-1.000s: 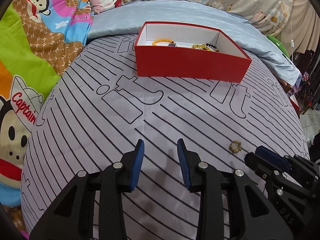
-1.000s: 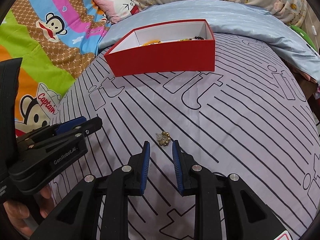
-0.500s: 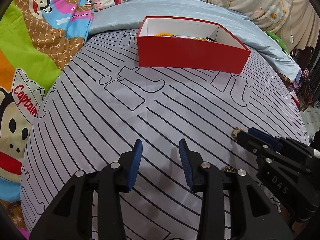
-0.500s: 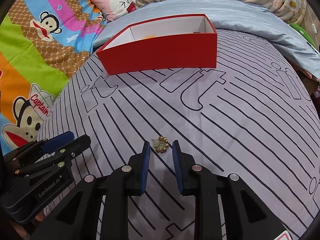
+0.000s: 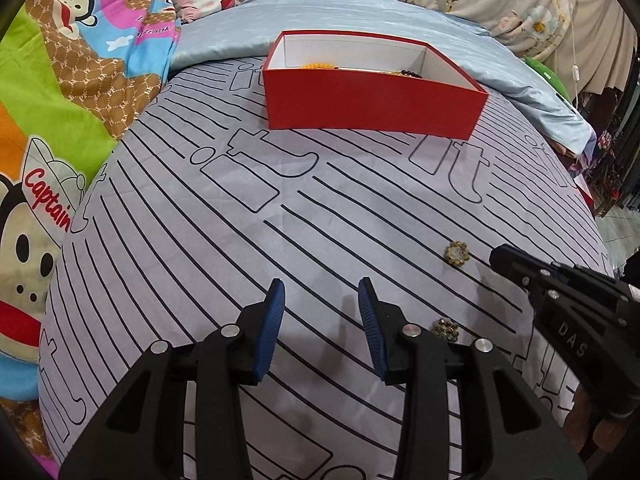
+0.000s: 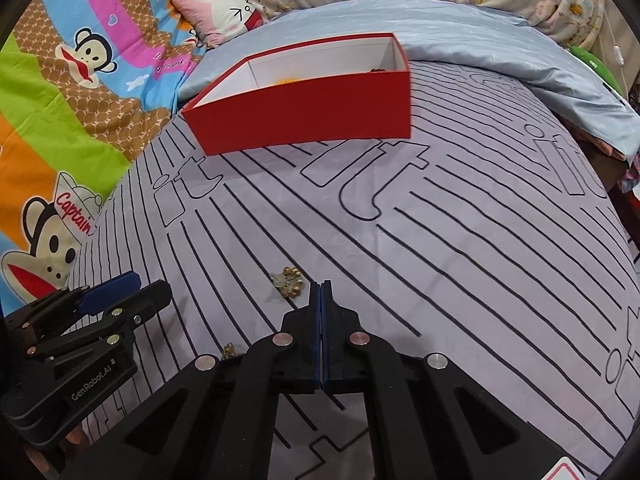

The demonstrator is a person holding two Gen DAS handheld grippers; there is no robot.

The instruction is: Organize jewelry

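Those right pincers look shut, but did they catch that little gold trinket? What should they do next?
Probably reopen and shift slightly toward the left gripper. The right gripper is shut with nothing visible between its pads, and the gold earring lies on the striped sheet just beside its tips, so the grab seems to have missed.

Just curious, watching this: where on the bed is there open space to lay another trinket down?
The striped sheet is bare between the red box and the left tool. It's crowded at the right tool, where two gold trinkets lie.
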